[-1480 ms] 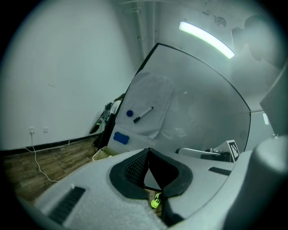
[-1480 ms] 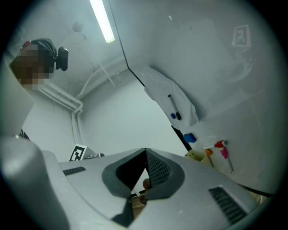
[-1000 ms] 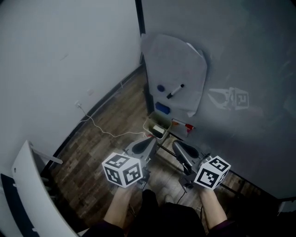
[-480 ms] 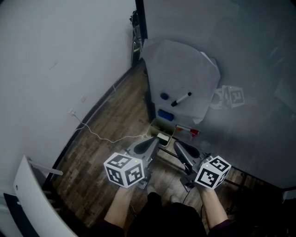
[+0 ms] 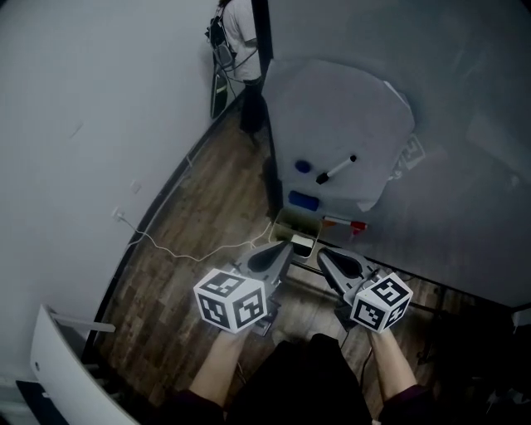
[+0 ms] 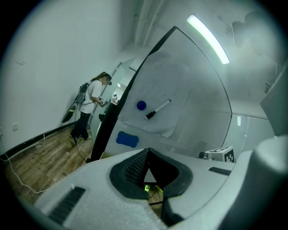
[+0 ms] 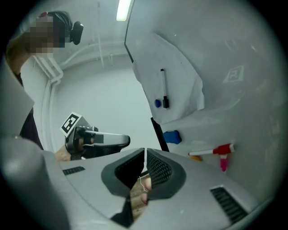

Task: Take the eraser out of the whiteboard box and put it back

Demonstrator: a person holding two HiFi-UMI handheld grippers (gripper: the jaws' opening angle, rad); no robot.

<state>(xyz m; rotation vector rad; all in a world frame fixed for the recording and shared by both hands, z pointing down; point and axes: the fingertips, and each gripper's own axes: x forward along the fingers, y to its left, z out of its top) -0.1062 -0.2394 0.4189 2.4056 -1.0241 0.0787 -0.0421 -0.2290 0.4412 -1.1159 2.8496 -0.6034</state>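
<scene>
An olive open box hangs at the foot of the whiteboard, with a small white-and-black block lying in it, likely the eraser. A blue eraser-shaped pad sticks to the board just above. My left gripper is shut and empty, its tip at the box's near edge. The right gripper is also shut and empty, just right of the box. The left gripper also shows in the right gripper view.
On the board hang a white sheet, a black marker, a round blue magnet and a red marker. A white cable trails over the wooden floor. A person stands far back; a white panel stands near left.
Both grippers have moved forward toward the box and the board, staying shut. The right gripper has rolled a little. The head view has tipped up, bringing the far person into sight.
</scene>
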